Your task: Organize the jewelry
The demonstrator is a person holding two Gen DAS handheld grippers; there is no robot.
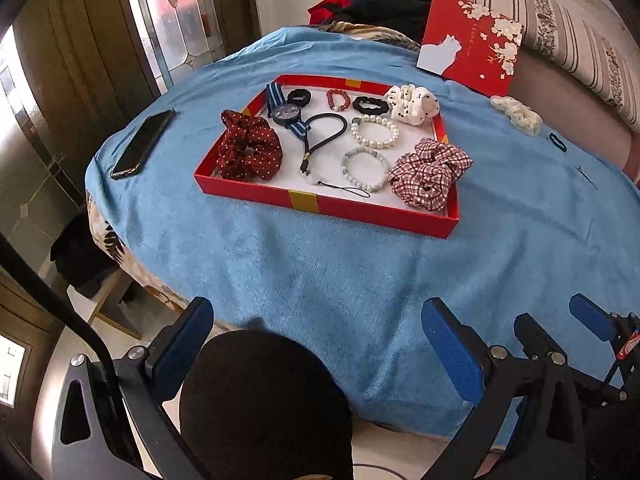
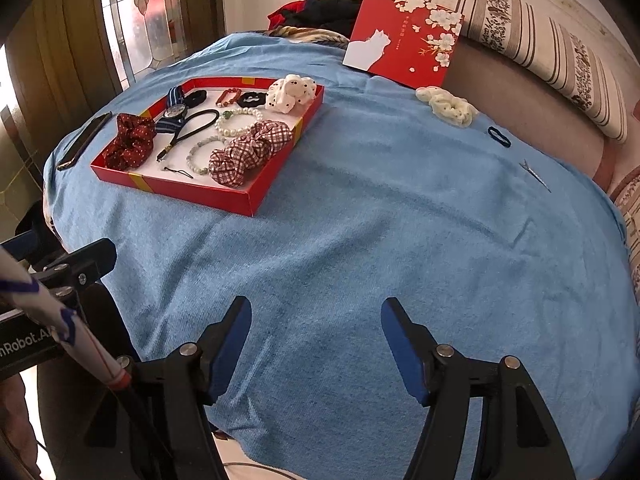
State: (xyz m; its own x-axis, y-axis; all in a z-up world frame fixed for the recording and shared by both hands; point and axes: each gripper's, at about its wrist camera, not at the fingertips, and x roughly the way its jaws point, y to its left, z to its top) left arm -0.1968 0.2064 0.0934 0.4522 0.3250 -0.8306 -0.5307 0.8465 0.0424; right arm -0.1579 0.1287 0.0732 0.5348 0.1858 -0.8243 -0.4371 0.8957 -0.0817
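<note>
A shallow red box (image 1: 320, 205) (image 2: 208, 196) lies on the blue cloth and holds scrunchies, bead bracelets, a watch and hair ties. Outside it, at the far right, lie a cream scrunchie (image 1: 516, 114) (image 2: 446, 106), a small dark hair tie (image 1: 557, 142) (image 2: 499, 137) and a silver clip (image 2: 535, 175). My left gripper (image 1: 316, 344) is open and empty near the cloth's front edge, with a round black shape (image 1: 264, 408) below it. My right gripper (image 2: 316, 336) is open and empty above bare cloth, and also shows in the left wrist view (image 1: 560, 320).
A black phone (image 1: 143, 144) (image 2: 82, 140) lies left of the box. The red lid with a white cat (image 1: 472, 42) (image 2: 404, 36) leans against a striped cushion (image 2: 540, 44) at the back. Dark clothes (image 1: 380, 10) are heaped behind. The cloth drops off at the left and front.
</note>
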